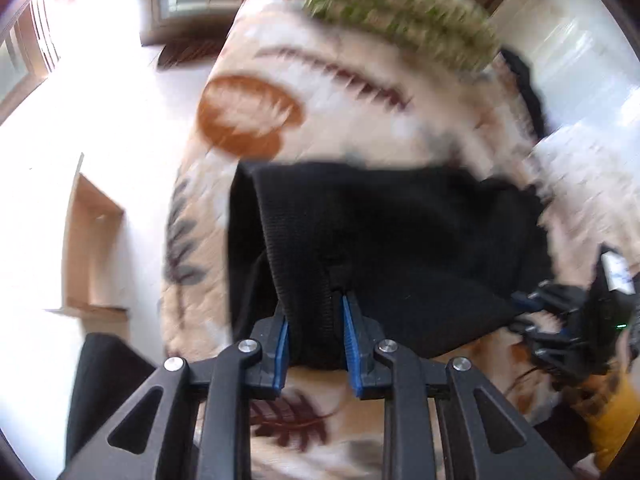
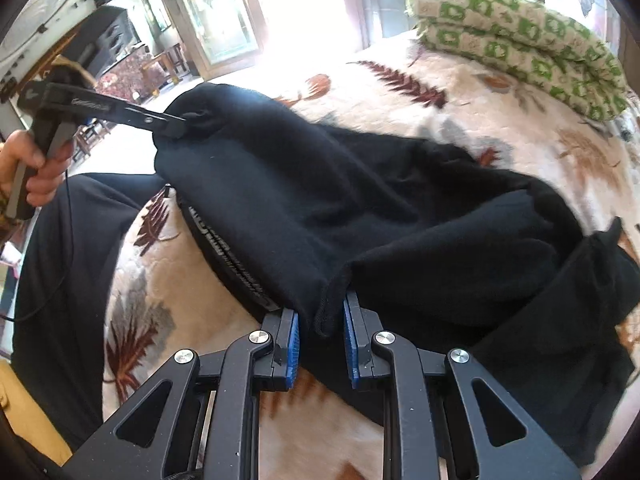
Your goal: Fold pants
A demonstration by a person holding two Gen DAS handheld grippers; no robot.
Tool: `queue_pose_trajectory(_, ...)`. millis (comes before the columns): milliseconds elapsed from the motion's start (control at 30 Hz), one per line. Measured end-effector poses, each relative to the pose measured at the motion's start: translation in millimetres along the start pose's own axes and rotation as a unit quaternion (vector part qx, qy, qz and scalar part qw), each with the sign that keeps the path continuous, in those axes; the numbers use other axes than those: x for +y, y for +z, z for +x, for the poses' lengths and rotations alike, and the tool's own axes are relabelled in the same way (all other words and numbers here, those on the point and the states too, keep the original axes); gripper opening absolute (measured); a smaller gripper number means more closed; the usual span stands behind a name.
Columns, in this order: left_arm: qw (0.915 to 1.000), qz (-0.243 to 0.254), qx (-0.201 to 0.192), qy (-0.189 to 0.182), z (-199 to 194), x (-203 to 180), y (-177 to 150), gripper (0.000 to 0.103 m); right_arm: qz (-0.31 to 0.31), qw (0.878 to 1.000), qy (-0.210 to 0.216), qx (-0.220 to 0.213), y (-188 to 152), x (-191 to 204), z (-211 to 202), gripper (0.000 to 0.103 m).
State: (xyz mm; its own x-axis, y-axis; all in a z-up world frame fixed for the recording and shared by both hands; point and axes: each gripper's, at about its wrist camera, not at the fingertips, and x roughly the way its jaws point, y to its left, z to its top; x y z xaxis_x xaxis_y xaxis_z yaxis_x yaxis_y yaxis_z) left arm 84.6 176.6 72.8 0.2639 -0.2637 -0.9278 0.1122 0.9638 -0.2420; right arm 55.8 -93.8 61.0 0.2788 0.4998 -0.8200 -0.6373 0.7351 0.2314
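Observation:
Black pants (image 1: 384, 248) lie partly lifted over a cream bedspread with a leaf print (image 1: 352, 96). My left gripper (image 1: 314, 312) is shut on a bunched edge of the pants, cloth filling the gap between its blue pads. In the right wrist view the left gripper (image 2: 176, 124) holds one corner of the pants (image 2: 320, 200) raised at the left. My right gripper (image 2: 322, 320) is shut on a hem fold of the pants near the bed's front edge. It also shows in the left wrist view (image 1: 532, 312) at the far right.
A folded green-and-cream blanket (image 2: 520, 44) lies at the bed's far end. A cardboard box (image 1: 90, 248) stands on the white floor left of the bed. The person's dark-clothed legs (image 2: 68, 280) are at the bed's near left. Furniture stands by the far windows.

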Motion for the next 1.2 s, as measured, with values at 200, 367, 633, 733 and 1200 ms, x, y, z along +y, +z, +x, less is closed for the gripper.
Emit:
queue_pose_trajectory(200, 0.9992, -0.011, 0.036, 0.011, 30, 14, -15, 0.038, 0.02, 1.0, 0.011, 0.011, -11, -1, 13, 0.037)
queue_pose_trajectory(367, 0.9985, 0.026, 0.014, 0.045, -1, 0, -11, 0.063, 0.041, 0.999, 0.024, -0.007, -11, -19, -26, 0.054)
queue_pose_trajectory(633, 0.9988, 0.024, -0.04, 0.016, -51, -8, -9, 0.073, 0.201, 0.973, -0.085, -0.069, -11, -124, -95, 0.055)
queue_pose_trajectory(733, 0.9983, 0.045, -0.035, -0.004, -33, -39, 1, 0.073, 0.259, 0.959, -0.097, -0.07, -3, -146, -83, 0.044)
queue_pose_trajectory(1200, 0.9883, 0.144, 0.021, -0.047, 71, -153, -3, 0.072, 0.407, 0.891, -0.185, -0.076, -12, -191, -59, 0.013)
